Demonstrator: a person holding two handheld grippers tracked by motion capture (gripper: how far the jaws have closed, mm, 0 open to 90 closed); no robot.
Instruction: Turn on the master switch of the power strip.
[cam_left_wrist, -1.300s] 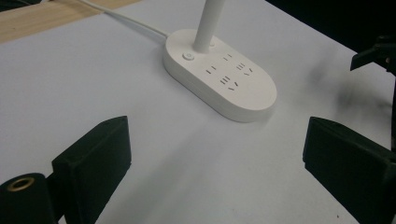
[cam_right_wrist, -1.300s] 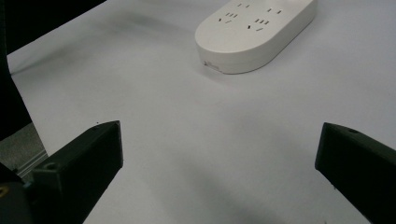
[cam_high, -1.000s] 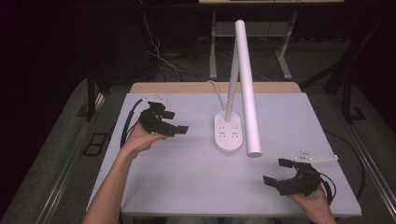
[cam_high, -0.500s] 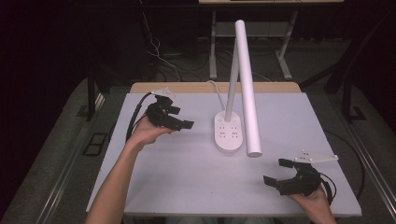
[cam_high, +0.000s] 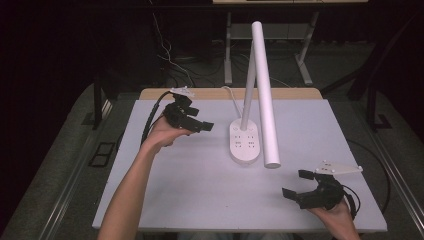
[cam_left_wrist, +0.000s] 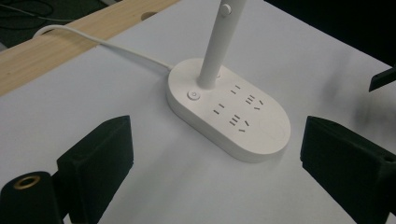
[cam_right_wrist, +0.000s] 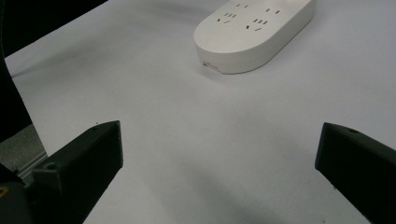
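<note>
Lamp base (cam_high: 245, 142) unmoved — left gripper (cam_high: 196, 120) has edged closer, jaws apart.

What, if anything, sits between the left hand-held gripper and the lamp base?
Nothing visible. Only bare white table lies between the open left hand-held gripper and the lamp base; its cord runs off behind the base, out of the path.

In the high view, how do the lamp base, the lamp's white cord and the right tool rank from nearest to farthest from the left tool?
1. Lamp base: just to the right of the left tool.
2. White cord: behind the base, near the table's far edge.
3. Right tool: near corner, across the table.
The first two are fairly close.
</note>
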